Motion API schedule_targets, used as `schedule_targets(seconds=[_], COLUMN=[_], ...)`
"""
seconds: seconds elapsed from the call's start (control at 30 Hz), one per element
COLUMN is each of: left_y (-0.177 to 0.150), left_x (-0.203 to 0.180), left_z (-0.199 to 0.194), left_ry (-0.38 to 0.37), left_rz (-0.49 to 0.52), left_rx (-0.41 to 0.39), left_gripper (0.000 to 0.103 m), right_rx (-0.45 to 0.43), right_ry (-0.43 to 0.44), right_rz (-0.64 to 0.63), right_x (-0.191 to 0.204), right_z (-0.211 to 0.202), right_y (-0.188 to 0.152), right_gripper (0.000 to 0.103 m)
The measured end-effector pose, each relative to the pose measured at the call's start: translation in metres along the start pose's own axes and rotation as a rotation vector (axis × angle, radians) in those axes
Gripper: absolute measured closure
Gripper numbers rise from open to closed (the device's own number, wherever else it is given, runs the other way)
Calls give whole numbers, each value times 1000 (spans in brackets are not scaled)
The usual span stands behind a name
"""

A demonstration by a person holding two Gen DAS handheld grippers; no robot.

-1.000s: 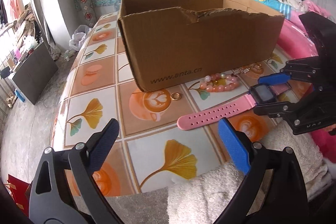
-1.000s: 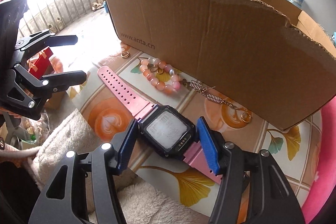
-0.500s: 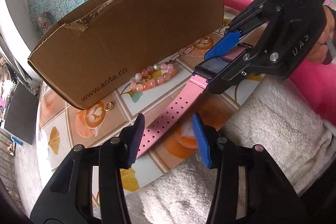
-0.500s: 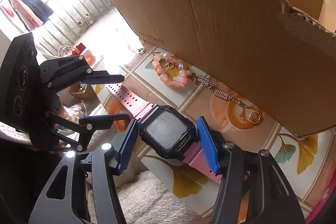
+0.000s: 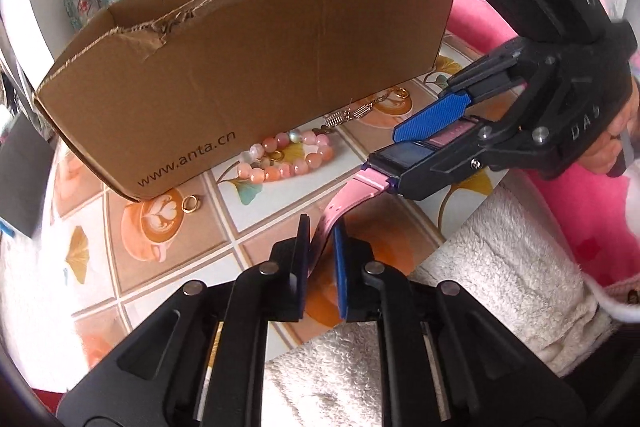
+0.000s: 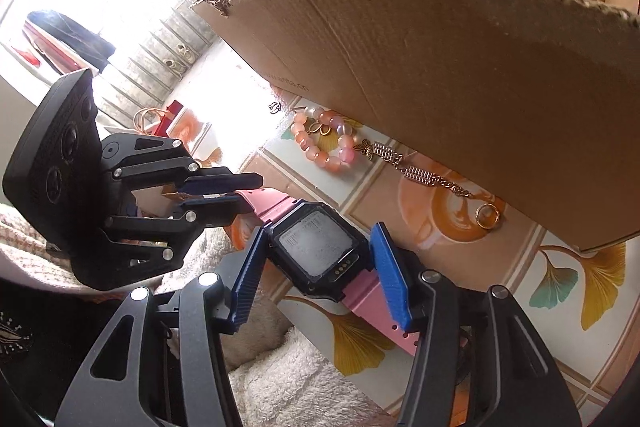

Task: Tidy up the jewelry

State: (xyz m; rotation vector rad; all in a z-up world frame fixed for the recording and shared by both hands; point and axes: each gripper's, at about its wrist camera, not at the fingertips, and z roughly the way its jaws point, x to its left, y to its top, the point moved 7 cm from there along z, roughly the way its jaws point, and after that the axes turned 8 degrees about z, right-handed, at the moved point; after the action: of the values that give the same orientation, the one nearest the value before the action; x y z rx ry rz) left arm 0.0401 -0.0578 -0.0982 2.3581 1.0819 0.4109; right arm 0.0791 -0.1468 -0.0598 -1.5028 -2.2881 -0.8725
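Note:
A pink-strapped watch with a dark square case is held between both grippers above the patterned tablecloth. My right gripper has its blue pads against both sides of the case, jaws still closing. My left gripper is closing on the free end of the pink strap, pads pressing it. On the cloth by the cardboard box lie a pink bead bracelet, a gold chain and a gold ring. In the right wrist view the left gripper pinches the strap at left.
The open-topped box with a torn front rim stands just behind the jewelry. A white fluffy towel hangs over the table's near edge under both grippers. Another gold ring lies at the chain's end. A pink cushion is at the right.
My left gripper came in from wide open and closed its pads on the strap's free end. The right gripper kept hold of the watch case, and the watch has come up off the cloth.

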Motion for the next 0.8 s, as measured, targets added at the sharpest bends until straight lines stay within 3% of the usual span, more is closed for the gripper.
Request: schedule_targets(seconds=[0.17,0.33,0.4,0.57,0.7,0.8], left_y=[3,-2,-2,-2,-2,-2], left_x=[17,33,36,37,37,37], left_z=[2,8,7,7,8,6], left_ry=[-92,-178,-173,-154,-140,-118], left_rz=[-146,-257,-256,-243,-242,-218], left_rx=[35,73,72,76,70,67], left_gripper=[96,100,100,100,100,100], right_rx=[-31,-79,-97,-130,-175,-213], right_ry=[-48,-198,-261,-397,-444,-437], right_rz=[-32,-94,-116,-151,-92,-17], right_x=[5,2,0,0,-7,-13], right_z=[-2,-14,-17,-23,-33,-35], right_y=[-9,-20,-23,-26,-26,-33], right_gripper=[49,49,51,67,86,92])
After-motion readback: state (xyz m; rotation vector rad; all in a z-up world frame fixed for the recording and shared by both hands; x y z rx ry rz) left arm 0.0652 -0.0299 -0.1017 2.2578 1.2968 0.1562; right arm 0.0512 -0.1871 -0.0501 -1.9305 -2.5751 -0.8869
